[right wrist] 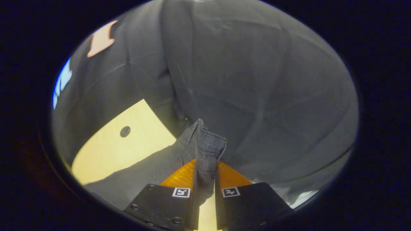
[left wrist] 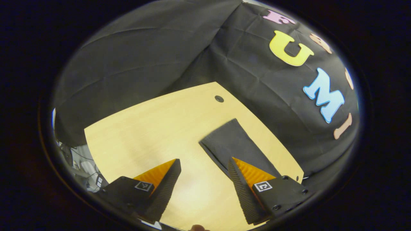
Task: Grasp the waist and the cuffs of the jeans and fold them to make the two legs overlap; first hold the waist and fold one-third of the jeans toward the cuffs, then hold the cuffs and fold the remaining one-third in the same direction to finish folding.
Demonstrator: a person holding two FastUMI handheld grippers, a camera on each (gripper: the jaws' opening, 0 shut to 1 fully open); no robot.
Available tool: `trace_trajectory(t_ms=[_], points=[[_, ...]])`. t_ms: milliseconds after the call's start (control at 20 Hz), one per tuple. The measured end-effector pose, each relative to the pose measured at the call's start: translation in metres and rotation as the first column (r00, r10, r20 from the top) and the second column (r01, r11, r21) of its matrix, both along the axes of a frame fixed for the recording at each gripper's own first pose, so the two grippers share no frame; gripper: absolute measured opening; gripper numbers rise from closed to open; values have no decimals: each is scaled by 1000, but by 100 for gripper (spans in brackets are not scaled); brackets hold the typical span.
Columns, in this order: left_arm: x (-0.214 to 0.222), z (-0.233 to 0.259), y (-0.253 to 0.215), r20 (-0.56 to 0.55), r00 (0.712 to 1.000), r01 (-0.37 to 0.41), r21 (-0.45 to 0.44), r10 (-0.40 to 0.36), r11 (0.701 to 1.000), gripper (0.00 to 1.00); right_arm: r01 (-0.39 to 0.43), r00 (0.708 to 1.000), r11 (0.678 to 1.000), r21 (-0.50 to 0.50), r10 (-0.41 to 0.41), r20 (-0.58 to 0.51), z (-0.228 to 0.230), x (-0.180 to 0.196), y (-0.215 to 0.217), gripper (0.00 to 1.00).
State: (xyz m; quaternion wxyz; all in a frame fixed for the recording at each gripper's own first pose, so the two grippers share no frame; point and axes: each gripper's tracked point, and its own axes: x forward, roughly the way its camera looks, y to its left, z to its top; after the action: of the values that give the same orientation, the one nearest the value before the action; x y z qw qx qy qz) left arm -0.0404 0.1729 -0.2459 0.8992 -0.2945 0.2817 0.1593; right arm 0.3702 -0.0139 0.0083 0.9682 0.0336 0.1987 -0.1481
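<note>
Now the right gripper pinches the jeans at the waist, first fold underway; the left gripper, jaws wide, should take the cuffs next

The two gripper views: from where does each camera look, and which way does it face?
Left gripper view: rides on the open left gripper, looking down along its fingers at the wooden table and one end of the dark jeans.
Right gripper view: rides on the right gripper, shut on a fold of the jeans, facing the booth wall.
Shared: the jeans, the table, its round hole, the wall.
</note>
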Motion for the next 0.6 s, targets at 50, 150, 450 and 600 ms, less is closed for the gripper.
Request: trace_trajectory(t_ms=[50, 150, 450, 600], points=[[-3, -6, 1, -1, 1000, -4, -10, 4, 1000, 99, -4, 999, 998, -61, 7, 40, 17, -3, 12, 20], [-11, -15, 3, 0, 1000, -7, -44, 7, 999, 99, -49, 990, 991, -121, 64, 124, 45, -10, 42, 20], [-32, -40, 16, -24, 999, -44, -108, 42, 993, 99, -372, 873, 918, -139, 397, 284, 99, -100, 211, 20], [-37, -34, 25, -19, 999, -51, -105, 49, 993, 99, -535, 805, 842, -68, 532, 263, 91, -151, 244, 19]])
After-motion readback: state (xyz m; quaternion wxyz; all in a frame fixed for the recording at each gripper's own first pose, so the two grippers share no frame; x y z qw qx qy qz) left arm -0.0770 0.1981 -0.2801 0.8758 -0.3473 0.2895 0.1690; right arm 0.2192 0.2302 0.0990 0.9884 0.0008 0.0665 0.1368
